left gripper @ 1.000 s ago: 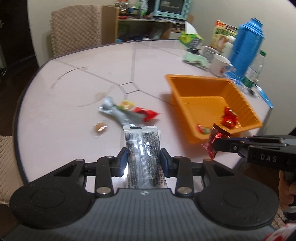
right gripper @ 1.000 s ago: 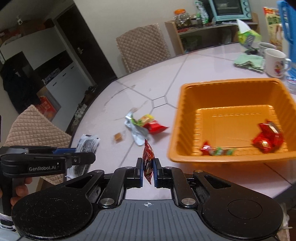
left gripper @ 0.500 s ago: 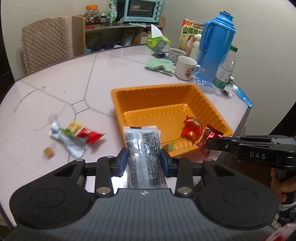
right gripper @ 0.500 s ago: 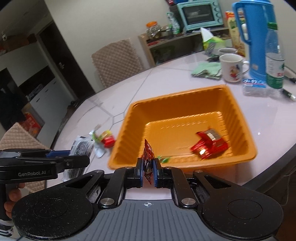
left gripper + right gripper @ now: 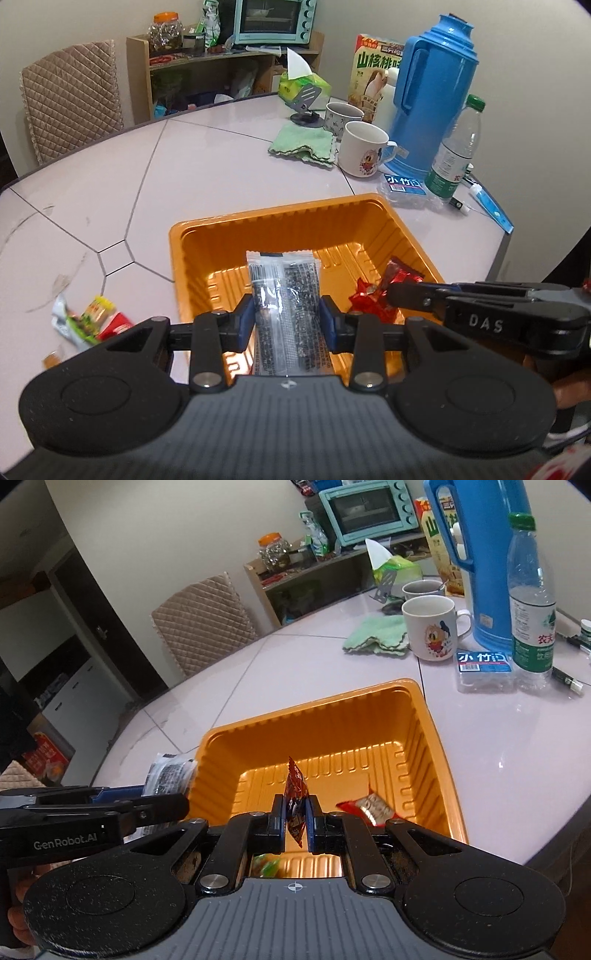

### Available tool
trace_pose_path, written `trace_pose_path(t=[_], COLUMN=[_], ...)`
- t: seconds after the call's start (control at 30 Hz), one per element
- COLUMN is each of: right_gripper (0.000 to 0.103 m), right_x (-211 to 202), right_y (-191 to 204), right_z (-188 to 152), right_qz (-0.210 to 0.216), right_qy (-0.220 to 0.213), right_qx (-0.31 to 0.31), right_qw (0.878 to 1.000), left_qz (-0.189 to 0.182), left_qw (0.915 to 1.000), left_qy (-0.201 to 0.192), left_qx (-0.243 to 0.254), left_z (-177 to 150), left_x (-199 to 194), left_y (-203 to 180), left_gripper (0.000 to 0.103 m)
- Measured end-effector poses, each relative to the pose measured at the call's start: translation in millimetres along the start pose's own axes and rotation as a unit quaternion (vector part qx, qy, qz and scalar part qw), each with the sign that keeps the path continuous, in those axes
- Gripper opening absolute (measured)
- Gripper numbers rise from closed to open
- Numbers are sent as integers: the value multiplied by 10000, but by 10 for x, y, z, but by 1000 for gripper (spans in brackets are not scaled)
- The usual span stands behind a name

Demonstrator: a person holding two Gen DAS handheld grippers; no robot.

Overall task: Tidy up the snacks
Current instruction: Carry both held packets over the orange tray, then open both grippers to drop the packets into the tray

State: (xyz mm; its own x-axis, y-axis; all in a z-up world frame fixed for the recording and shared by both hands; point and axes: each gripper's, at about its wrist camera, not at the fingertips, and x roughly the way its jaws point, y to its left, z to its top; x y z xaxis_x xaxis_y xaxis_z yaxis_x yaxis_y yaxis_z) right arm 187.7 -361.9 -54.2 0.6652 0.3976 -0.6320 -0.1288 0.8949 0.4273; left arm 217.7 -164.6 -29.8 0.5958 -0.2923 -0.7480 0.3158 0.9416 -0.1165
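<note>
I see blue thermos (image 5: pixel 432 99) at table's (image 5: pixel 207 173) far side | 2 mugs (image 5: pixel 364 149) beside my green cloth (image 5: pixel 303 144) | water bottle (image 5: pixel 532 602) upright | toaster oven (image 5: pixel 365 511) on shelf (image 5: pixel 221 70) | quilted chair (image 5: pixel 72 98) behind

The left gripper (image 5: pixel 286 323) clamps a clear packet of dark snack (image 5: pixel 283 310) by its sides, holding it lengthwise above the orange tray (image 5: pixel 192 258). To the right, over the tray's near right corner, the right gripper (image 5: pixel 391 291) pinches a red wrapper (image 5: pixel 400 273), with another red packet (image 5: pixel 365 299) just beside it. Left of the tray, a few loose wrappers (image 5: pixel 88 317) lie on the table (image 5: pixel 207 173). Beyond the tray stand a cartoon mug (image 5: pixel 364 153), a green cloth (image 5: pixel 303 144) and a blue thermos (image 5: pixel 432 96).
</note>
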Motion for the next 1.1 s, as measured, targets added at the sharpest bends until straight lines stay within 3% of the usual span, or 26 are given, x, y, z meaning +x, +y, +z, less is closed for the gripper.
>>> trace_pose_path(t=[0.53, 1.1], right_gripper=[11, 11], right_x=[441, 487], right_y=[-225, -287], right_z=[147, 186], right_qz=[-107, -167], right_qy=[255, 257], right_qx=[163, 284], right_qw=[9995, 9991], left_qz=[203, 206], left_qw=[9990, 9978], left_qy=[402, 580], left_qx=[-11, -258], left_z=[191, 218], left_x=[656, 855], left_y=[-115, 2], left_gripper=[34, 36])
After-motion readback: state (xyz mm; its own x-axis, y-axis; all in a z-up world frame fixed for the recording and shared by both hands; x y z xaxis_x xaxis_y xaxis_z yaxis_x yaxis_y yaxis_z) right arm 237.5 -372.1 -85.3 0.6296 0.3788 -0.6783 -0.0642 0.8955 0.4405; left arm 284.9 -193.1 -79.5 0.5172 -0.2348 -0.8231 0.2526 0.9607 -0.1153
